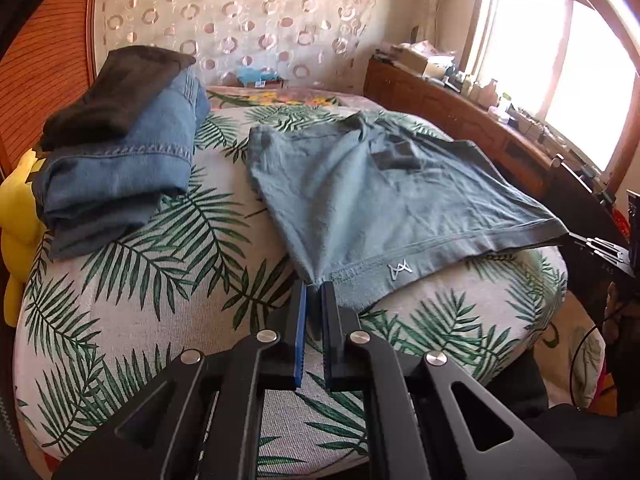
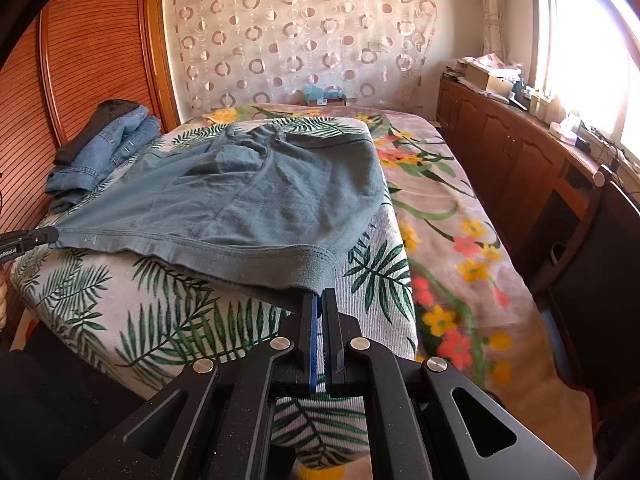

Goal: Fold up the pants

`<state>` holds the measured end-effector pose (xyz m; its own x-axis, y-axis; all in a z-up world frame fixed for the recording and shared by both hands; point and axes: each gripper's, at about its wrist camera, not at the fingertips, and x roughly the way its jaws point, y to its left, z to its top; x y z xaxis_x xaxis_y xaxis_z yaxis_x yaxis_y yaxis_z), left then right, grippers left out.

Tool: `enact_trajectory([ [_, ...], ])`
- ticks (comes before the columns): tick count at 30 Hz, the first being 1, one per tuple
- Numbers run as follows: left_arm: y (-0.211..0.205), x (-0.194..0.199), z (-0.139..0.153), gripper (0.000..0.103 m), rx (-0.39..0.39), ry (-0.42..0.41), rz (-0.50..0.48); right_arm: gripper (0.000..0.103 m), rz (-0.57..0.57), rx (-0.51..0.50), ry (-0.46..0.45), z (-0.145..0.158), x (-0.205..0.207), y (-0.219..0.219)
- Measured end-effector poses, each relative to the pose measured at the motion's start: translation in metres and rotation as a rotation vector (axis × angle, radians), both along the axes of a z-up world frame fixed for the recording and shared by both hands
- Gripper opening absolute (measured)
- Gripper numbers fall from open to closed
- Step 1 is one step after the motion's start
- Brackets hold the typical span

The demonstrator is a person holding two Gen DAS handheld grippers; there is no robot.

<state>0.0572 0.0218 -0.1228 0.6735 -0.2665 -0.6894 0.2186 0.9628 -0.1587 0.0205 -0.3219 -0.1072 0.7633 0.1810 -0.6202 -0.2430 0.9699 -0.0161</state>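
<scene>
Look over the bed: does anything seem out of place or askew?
The shorts lie rumpled at the far end rather than flat. The left gripper and right gripper each pinch a waistband corner. Nothing looks spilled or damaged.

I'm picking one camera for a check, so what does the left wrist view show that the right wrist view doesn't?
Only the left wrist view shows the white logo clearly and a yellow cushion. Only the right wrist view shows the floral blanket running down the bed's side. Both show the grey-blue shorts, the folded jeans and each gripper, left gripper and right gripper, with jaws closed on a waistband corner.
</scene>
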Motion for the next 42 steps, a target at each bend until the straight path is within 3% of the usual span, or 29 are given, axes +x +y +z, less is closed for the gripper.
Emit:
enact_trajectory([
  [10,0.016,-0.01,0.019,0.007,-0.04,-0.038,-0.006,0.002,0.019,-0.011,0.022,0.009,-0.016,0.003],
  [18,0.014,-0.005,0.016,0.007,-0.038,-0.033,-0.011,0.002,-0.007,0.028,0.062,0.005,-0.009,0.003],
  [23,0.011,-0.005,0.018,0.007,-0.024,-0.037,-0.014,0.005,0.02,0.034,0.046,0.018,-0.017,0.005],
  [26,0.006,-0.003,0.023,0.007,-0.014,-0.048,-0.023,0.014,0.021,0.042,0.018,0.023,-0.022,0.006],
  [42,-0.075,0.033,0.049,0.007,0.046,-0.097,-0.217,0.017,-0.032,0.123,-0.009,-0.005,0.002,0.01],
])
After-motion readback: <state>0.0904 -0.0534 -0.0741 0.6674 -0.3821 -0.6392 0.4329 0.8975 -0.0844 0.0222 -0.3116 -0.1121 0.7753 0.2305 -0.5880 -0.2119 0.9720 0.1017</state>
